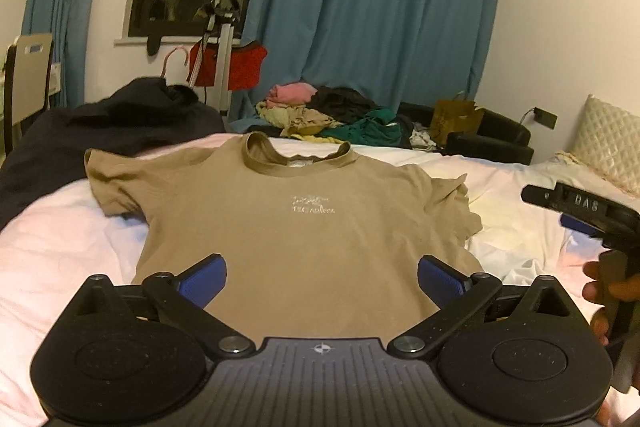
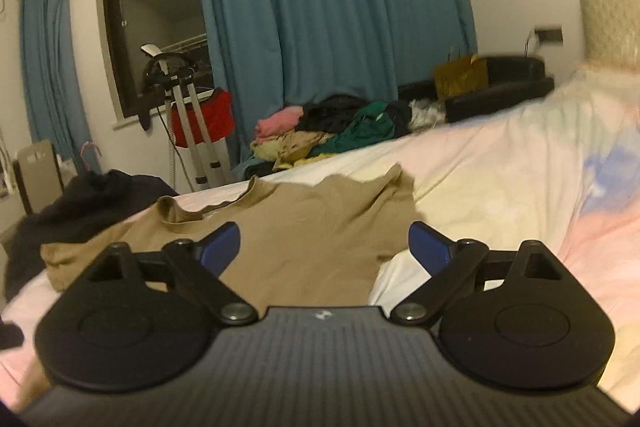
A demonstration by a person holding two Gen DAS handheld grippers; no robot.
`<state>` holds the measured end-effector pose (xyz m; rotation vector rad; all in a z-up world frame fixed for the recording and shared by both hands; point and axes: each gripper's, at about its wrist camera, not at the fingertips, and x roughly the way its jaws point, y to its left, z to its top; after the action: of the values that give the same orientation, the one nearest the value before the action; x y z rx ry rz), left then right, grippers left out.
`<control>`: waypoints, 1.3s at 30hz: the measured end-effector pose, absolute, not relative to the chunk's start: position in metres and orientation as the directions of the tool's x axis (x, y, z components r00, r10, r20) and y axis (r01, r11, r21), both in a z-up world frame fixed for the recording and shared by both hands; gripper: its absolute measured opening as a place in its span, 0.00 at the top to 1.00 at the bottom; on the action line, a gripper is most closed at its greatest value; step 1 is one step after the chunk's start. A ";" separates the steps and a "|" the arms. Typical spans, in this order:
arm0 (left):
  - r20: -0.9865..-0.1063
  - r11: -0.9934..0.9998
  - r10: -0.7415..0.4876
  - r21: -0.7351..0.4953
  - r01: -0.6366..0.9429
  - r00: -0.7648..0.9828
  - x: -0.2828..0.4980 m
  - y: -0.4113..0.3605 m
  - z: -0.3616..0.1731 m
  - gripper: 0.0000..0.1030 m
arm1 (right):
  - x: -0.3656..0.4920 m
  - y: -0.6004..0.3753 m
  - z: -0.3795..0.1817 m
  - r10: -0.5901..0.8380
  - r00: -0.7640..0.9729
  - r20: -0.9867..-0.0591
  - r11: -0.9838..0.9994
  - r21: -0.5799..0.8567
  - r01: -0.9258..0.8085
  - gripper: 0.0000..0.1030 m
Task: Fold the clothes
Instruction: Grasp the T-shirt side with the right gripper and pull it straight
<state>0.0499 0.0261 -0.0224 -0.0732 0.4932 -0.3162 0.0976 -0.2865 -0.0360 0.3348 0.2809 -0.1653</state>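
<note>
A tan t-shirt point(image 1: 296, 227) with small white chest lettering lies flat, front up, on the bed, its collar pointing away from me. My left gripper point(image 1: 322, 277) hovers open over the shirt's lower hem, blue pads wide apart, nothing between them. In the right wrist view the same t-shirt point(image 2: 312, 235) shows its right side and sleeve. My right gripper point(image 2: 324, 243) stands open over that side, holding nothing. The right gripper point(image 1: 576, 211) also appears at the right edge of the left wrist view, held by a hand point(image 1: 600, 291).
The bed sheet point(image 1: 516, 227) is pale pink, white and yellow. A dark garment point(image 1: 120, 119) is heaped at the bed's left. A pile of mixed clothes point(image 1: 328, 115) lies beyond the far edge, before blue curtains point(image 1: 372, 7). A black sofa point(image 1: 488, 135) with a gold bag stands at right.
</note>
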 end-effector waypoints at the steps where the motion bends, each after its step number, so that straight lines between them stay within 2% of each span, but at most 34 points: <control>1: -0.460 0.949 -0.314 -0.152 0.275 0.831 0.053 0.026 -0.025 0.00 | 0.103 -0.294 -0.037 -0.082 0.951 -0.297 0.912 0.362 0.192 0.10; 3: -0.473 0.950 -0.311 -0.164 0.265 0.824 0.059 0.025 -0.031 0.00 | 0.118 -0.319 -0.043 -0.013 0.954 -0.298 0.828 0.531 0.177 0.10; 6: -0.492 0.954 -0.301 -0.167 0.251 0.817 0.065 0.027 -0.038 0.00 | 0.146 -0.375 -0.062 0.065 0.954 -0.291 0.591 0.782 0.199 0.12; 7: -0.498 0.954 -0.299 -0.173 0.245 0.814 0.069 0.026 -0.041 0.00 | 0.155 -0.390 -0.070 0.070 0.954 -0.290 0.530 0.822 0.211 0.16; 8: -0.503 0.954 -0.298 -0.180 0.238 0.811 0.073 0.026 -0.044 0.00 | 0.163 -0.404 -0.077 0.073 0.954 -0.291 0.473 0.852 0.224 0.28; 13: -0.531 0.955 -0.291 -0.213 0.207 0.796 0.094 0.022 -0.058 0.00 | 0.200 -0.456 -0.127 0.050 0.938 -0.343 0.300 0.901 0.313 0.31; 16: -0.547 0.955 -0.287 -0.231 0.188 0.786 0.107 0.020 -0.066 0.00 | 0.222 -0.469 -0.161 0.066 0.921 -0.385 0.276 0.894 0.354 0.42; 20: -0.567 0.955 -0.280 -0.249 0.162 0.775 0.123 0.018 -0.077 0.00 | 0.257 -0.460 -0.170 0.105 0.900 -0.424 0.398 0.847 0.353 0.47; 22: -0.573 0.957 -0.271 -0.248 0.152 0.773 0.127 0.018 -0.080 0.01 | 0.270 -0.455 -0.170 0.103 0.894 -0.435 0.454 0.820 0.347 0.54; 24: -0.577 0.957 -0.266 -0.256 0.139 0.772 0.131 0.019 -0.083 0.01 | 0.275 -0.450 -0.164 0.072 0.900 -0.430 0.500 0.796 0.340 0.94; 29: -0.567 0.949 -0.266 -0.296 0.108 0.779 0.132 0.027 -0.081 0.01 | 0.257 -0.449 -0.146 -0.081 0.927 -0.367 0.562 0.751 0.346 0.95; 37: -0.537 0.957 -0.244 -0.268 0.111 0.808 0.125 0.031 -0.067 0.01 | 0.241 -0.455 -0.137 -0.134 0.898 -0.418 0.614 0.677 0.407 0.95; 39: -0.525 0.962 -0.232 -0.249 0.112 0.819 0.122 0.031 -0.063 0.01 | 0.241 -0.454 -0.138 -0.131 0.893 -0.432 0.628 0.661 0.411 0.92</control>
<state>0.1222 0.0315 -0.0630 -0.2119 0.5836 -0.1845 0.2408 -0.4537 -0.1379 0.8390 0.3621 -0.3185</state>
